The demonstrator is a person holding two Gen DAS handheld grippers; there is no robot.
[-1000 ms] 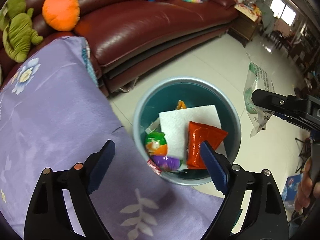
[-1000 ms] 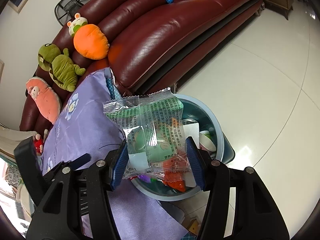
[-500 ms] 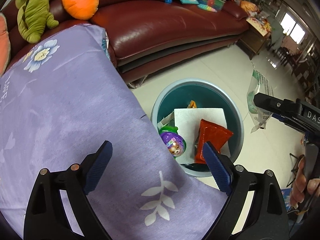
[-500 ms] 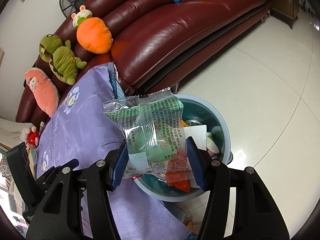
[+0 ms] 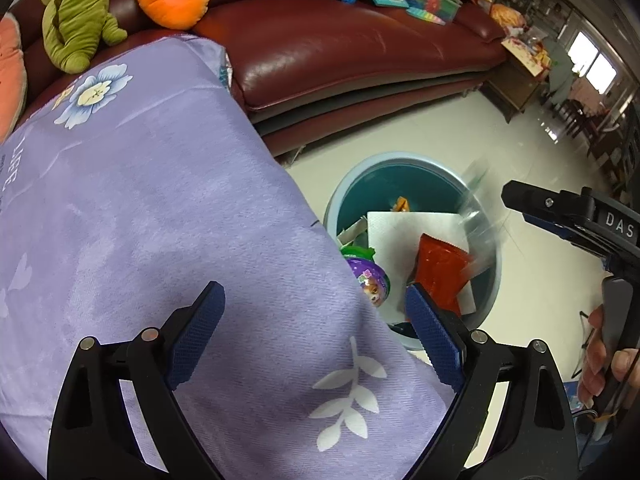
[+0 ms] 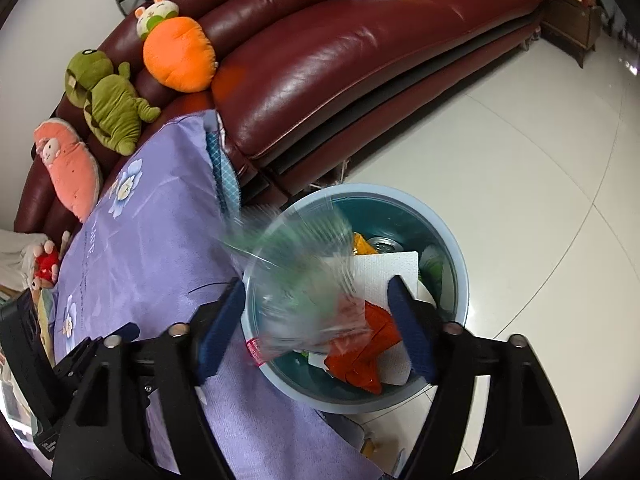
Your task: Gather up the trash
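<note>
Right gripper (image 6: 316,316) jaws opening, clear wrapper (image 6: 304,276) blurred between them, loose above the bin (image 6: 460,292). Left gripper (image 5: 316,332) spread wide, empty, beside the bin. Wrapper looks light, flimsy, slippery; pinch an edge.

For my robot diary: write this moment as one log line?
right claw: opening | wrapper: dropping, blurred, over bin | left claw: open, empty

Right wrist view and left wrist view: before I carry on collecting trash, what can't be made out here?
- Clear green wrapper: motion-blurred between the opening right gripper jaws; print unreadable, contact with the pads unclear.
- Bin contents: the paper towel and red packet cover whatever lies beneath.
- Left wrist view: the purple cloth hides the bin's near side.
- Person's hand: cut off by the edge.
</note>
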